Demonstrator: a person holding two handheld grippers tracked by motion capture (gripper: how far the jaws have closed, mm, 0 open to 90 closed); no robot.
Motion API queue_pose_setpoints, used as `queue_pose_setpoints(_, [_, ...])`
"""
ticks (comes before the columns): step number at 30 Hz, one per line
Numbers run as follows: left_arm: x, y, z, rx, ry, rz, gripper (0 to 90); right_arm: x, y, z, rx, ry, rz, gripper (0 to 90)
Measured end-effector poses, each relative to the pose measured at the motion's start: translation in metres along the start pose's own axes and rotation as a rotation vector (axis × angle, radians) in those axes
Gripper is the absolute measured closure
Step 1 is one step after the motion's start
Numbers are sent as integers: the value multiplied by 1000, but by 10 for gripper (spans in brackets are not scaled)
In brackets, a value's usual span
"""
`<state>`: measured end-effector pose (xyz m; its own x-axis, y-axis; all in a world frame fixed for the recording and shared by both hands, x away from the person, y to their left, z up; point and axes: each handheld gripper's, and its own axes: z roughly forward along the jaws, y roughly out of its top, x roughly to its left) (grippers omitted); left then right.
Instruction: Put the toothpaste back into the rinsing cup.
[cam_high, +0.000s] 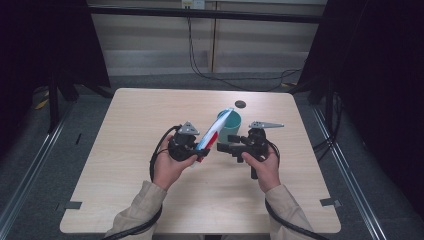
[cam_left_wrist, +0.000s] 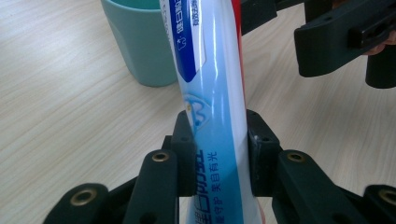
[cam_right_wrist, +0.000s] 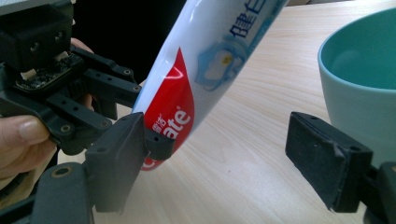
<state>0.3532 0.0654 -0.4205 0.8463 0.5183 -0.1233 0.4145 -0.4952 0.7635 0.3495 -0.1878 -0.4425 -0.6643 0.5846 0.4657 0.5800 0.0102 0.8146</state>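
Observation:
A white, blue and red toothpaste tube (cam_high: 214, 131) slants up from my left gripper (cam_high: 201, 151) until its top rests at the rim of a teal cup (cam_high: 233, 126). In the left gripper view both pads press the tube (cam_left_wrist: 212, 93) from either side, so my left gripper (cam_left_wrist: 224, 154) is shut on it, with the cup (cam_left_wrist: 140, 42) behind. My right gripper (cam_high: 226, 148) points left toward the tube's lower end. In the right gripper view its jaws (cam_right_wrist: 224, 163) stand wide apart with bare table between them, the tube (cam_right_wrist: 201, 70) just beyond the left jaw and the cup (cam_right_wrist: 364, 70) at right.
A small black disc (cam_high: 240, 104) lies on the wooden table (cam_high: 150, 115) behind the cup. The other hand's gripper (cam_left_wrist: 341, 37) hangs close at the upper right of the left gripper view. Dark curtains flank the table, and cables run on the floor behind it.

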Motion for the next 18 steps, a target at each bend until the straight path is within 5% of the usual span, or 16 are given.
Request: queue_pose_setpoints(18, [-7,2,7,-19,-17,7,699,-2,5,8,-52,49,92,226])
